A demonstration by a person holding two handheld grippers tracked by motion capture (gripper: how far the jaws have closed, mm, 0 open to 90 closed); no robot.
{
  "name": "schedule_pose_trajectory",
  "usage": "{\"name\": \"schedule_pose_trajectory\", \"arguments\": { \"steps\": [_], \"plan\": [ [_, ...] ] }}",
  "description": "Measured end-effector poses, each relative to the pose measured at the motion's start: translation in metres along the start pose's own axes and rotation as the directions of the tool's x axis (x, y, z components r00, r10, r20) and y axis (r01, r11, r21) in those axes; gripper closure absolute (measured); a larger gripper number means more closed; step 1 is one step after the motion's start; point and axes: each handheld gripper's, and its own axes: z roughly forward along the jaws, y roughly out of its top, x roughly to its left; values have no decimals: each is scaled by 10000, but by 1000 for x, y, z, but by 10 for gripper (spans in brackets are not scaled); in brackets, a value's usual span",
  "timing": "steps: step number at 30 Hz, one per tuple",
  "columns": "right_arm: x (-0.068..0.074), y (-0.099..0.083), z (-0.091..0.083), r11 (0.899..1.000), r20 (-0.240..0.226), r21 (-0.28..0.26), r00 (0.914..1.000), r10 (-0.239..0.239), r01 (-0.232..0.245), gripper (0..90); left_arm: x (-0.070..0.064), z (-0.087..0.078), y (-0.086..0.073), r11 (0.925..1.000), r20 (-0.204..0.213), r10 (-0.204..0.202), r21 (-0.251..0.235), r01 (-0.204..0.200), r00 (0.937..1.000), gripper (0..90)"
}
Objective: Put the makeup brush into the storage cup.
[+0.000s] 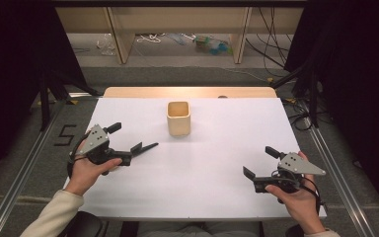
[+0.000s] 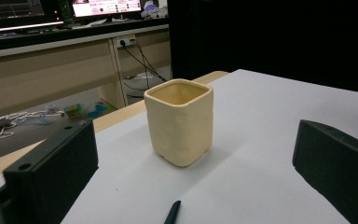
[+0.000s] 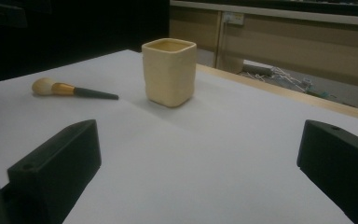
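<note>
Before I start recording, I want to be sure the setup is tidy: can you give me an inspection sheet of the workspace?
Surface: white table top, no stains seen.
Job's things: cream square cup upright, mid-table; makeup brush lying flat beside it, apart.
Clutter: nothing seen on the table.
Grippers: left gripper and right gripper both open, holding nothing.
Cables: loose cables on the floor beyond.
Surroundings: wooden desk, black curtains.

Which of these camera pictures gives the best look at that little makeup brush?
The right gripper view: the brush lies whole on the white table, pale bristles, gold collar and dark handle all plain. The left gripper view catches just its dark handle tip. In the high view its handle pokes out beside the left gripper.
</note>
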Motion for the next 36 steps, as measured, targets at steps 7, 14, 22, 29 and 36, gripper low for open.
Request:
{"name": "schedule_pose_trajectory", "arguments": {
  "steps": [7,14,22,29,36],
  "plan": [
    [0,0,1,10000,-68,-53,10000,69,-69,5,8,14,2,9999,-51,38,128,-37,10000,0],
    [-1,-1,1,10000,-33,-54,10000,49,-50,5,16,25,4,9997,-130,28,223,-25,9999,0],
    [0,-1,1,9999,-53,31,9999,142,-141,5,20,30,4,9993,-129,42,360,-38,9999,0],
    [-1,-1,1,10000,-14,-20,10000,57,-57,5,26,35,3,9992,-257,-31,397,41,9997,0],
    [1,-1,0,9996,-91,107,9996,271,-270,5,28,40,4,9989,-214,65,463,-55,9998,0]
  ]
}}
